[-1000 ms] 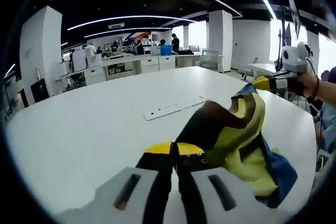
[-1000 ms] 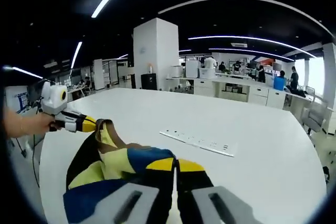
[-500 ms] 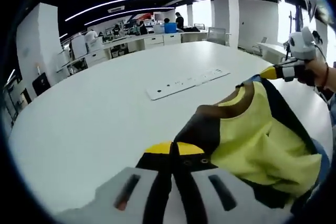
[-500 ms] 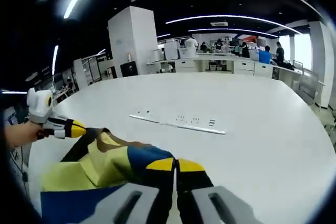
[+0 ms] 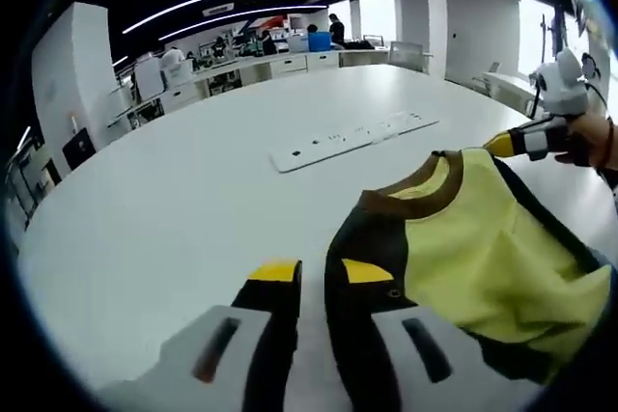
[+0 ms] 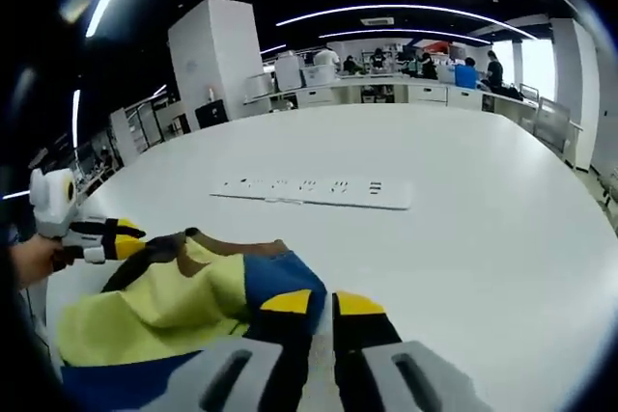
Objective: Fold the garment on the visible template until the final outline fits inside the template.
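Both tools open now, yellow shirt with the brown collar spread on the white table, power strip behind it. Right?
One thing is off: the strip behind the shirt is a white panel set into the table, not a loose one. The left gripper view shows the left tool open. In the right gripper view the right tool also has a gap between its jaws.

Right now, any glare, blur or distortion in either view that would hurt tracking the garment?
Left gripper view: strong fisheye bending, the window at upper right blown out, the garment sharp and evenly lit. Right gripper view: the same bending, ceiling strips smeared at upper left, the garment in focus with soft shadows only; the white table shows mild sheen, no hard glare.
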Tool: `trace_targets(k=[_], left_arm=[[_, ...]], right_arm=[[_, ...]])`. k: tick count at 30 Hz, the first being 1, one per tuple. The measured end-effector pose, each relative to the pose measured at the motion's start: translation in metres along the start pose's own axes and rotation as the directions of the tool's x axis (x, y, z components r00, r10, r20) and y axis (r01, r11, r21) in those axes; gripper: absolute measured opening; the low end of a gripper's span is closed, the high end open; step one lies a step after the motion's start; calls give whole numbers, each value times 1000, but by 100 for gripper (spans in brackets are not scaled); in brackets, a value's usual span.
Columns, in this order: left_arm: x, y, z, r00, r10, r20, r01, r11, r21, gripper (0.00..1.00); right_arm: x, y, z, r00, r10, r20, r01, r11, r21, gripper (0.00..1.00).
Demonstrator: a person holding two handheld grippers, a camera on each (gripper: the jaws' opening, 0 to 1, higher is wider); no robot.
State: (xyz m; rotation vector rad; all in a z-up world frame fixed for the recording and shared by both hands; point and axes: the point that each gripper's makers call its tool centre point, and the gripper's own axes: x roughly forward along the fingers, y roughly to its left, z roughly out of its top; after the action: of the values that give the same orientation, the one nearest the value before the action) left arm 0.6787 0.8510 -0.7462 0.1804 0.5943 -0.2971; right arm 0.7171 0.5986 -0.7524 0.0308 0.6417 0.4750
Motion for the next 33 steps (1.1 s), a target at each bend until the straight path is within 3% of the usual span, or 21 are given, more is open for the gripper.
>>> trace_targets(k=[7, 9, 14, 17, 19, 22, 25, 33], left_arm=[[-21, -6, 13, 997, -35, 63, 35, 999, -1, 47], [-29, -10, 16, 996, -46, 75, 45, 999, 6, 52], [-47, -20, 18, 993, -67, 101, 68, 998, -6, 68], [-58, -32, 14, 990, -95, 100, 94, 995, 15, 76], [-66, -39, 9, 989, -115, 91, 112, 993, 39, 78], [-78, -53, 2, 982, -158, 99, 157, 987, 14, 78], [-92, -61, -6, 983, -161, 89, 155, 985, 74, 78], [-119, -74, -16, 978, -185, 92, 177, 980, 91, 76]], right_arm=[[-17, 9, 11, 999, 1, 33, -2, 1000, 20, 43], [-24, 17, 16, 998, 36, 43, -37, 999, 29, 54], [-47, 42, 24, 989, 132, 62, -133, 991, 15, 68], [-64, 60, 20, 983, 181, 43, -181, 983, -17, 78], [-76, 71, 16, 980, 197, 35, -196, 980, -38, 79], [-88, 83, 9, 972, 235, 19, -234, 971, -49, 82], [-102, 100, 0, 961, 277, 3, -276, 959, -62, 85], [-144, 138, -29, 928, 373, -21, -373, 924, -86, 85]])
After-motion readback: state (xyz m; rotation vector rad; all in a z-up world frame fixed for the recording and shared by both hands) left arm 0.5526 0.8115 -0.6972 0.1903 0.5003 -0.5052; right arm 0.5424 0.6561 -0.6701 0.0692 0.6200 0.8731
